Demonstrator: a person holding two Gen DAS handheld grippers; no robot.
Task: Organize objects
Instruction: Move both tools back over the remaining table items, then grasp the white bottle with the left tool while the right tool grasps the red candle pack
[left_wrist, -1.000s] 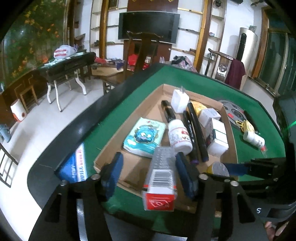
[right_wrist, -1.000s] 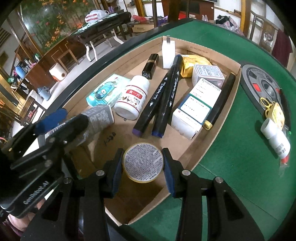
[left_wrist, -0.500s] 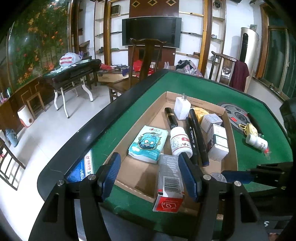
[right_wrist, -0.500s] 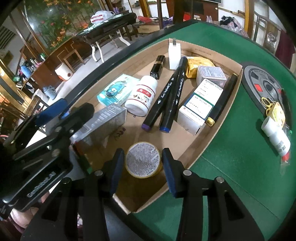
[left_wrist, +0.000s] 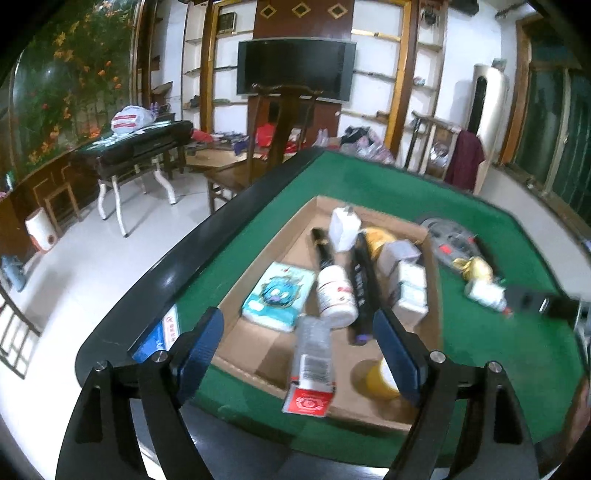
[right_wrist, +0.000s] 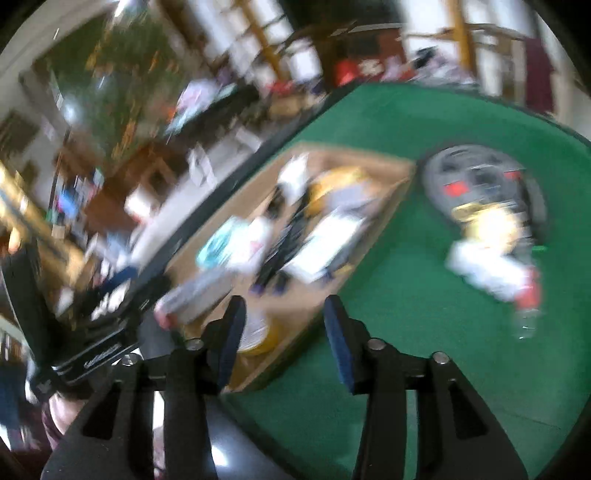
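At the near edge of the shallow brown cardboard tray (left_wrist: 258, 354), on the green felt table (left_wrist: 491, 362): a long grey carton with a barcode and red end flap (left_wrist: 312, 365), flat on the tray floor, between the wide-set pads of the left gripper (left_wrist: 299, 341) but touched by neither. Jaws opening, nothing held. Long axis running from the tray's near edge toward its far edge, roughly along the line of the fingers, red flap hanging over the near edge toward the camera.

Just right of the carton, near the tray's near right corner: a round yellow tin with a pale lid (left_wrist: 380, 376), upright, partly hidden behind the left gripper's right pad.

Further right, beyond the tray's right edge: the right gripper (right_wrist: 282, 341), jaws opening and empty, over bare felt, with the yellow tin lying left of its left pad. View heavily blurred.

Toward the table's right edge: a small white bottle with a red tip (right_wrist: 495, 273), lying on its side, long axis slanting, red tip toward the near right. Right hand clearly nearer; probably the next thing for the tray.
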